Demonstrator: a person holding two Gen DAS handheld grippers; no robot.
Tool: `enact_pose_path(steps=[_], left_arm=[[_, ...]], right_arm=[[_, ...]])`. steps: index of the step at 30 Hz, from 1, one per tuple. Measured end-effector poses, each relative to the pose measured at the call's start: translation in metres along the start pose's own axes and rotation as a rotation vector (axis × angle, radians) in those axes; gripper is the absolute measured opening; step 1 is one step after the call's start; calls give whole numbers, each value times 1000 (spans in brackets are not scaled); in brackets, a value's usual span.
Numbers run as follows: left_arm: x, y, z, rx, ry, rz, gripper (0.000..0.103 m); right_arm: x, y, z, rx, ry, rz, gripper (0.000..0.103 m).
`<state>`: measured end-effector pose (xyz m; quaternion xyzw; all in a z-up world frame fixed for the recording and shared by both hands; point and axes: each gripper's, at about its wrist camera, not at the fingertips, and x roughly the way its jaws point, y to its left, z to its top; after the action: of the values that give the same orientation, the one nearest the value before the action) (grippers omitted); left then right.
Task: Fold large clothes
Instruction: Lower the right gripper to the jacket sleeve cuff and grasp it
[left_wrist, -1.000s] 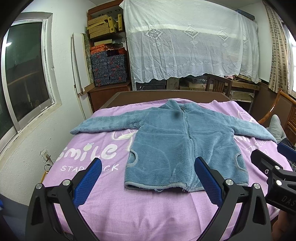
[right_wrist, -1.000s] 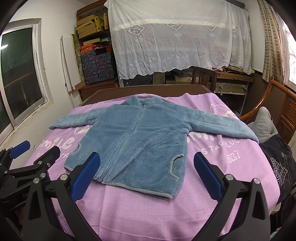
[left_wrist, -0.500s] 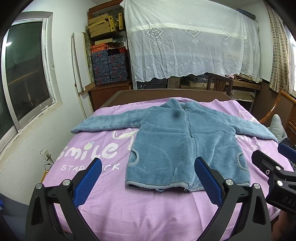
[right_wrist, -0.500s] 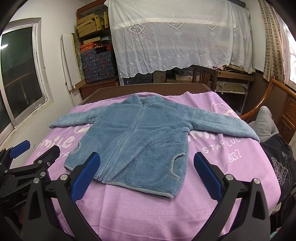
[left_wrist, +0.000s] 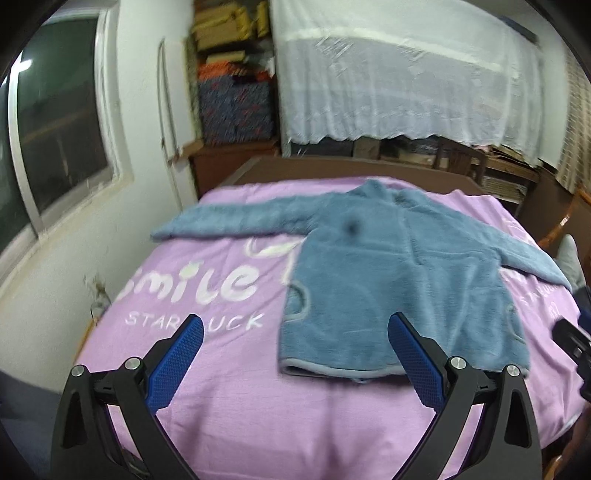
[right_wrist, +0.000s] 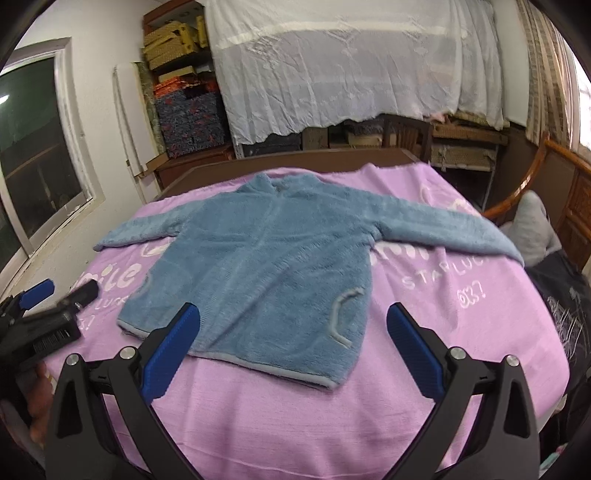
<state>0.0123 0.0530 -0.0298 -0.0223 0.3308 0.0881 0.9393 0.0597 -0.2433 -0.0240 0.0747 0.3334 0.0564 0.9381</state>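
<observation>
Blue fleece jacket (right_wrist: 266, 266) flat on purple blanket (right_wrist: 424, 317), sleeves outspread.

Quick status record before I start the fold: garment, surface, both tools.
garment: blue fleece zip jacket, spread flat, front up, both sleeves stretched outward, unfolded
surface: purple printed bedspread
left tool: open, holds nothing, above the bedspread short of the jacket hem
right tool: open, holds nothing, short of the hem

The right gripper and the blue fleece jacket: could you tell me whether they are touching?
Apart. In the right wrist view the right gripper is open and empty, and nothing lies between its fingers but the blue fleece jacket flat on the bed beyond.
</observation>
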Motion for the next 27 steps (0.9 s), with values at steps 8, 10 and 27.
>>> enact_pose_path(steps=[8, 10, 27], left_arm=[[59, 33, 5, -72, 166, -90, 100], [72, 29, 2, -63, 205, -116, 99], [82, 10, -15, -14, 291, -218, 13]], right_arm=[[47, -53, -11, 131, 162, 65, 72], [56, -57, -14, 135, 185, 57, 69], [53, -82, -21, 143, 240, 81, 11]])
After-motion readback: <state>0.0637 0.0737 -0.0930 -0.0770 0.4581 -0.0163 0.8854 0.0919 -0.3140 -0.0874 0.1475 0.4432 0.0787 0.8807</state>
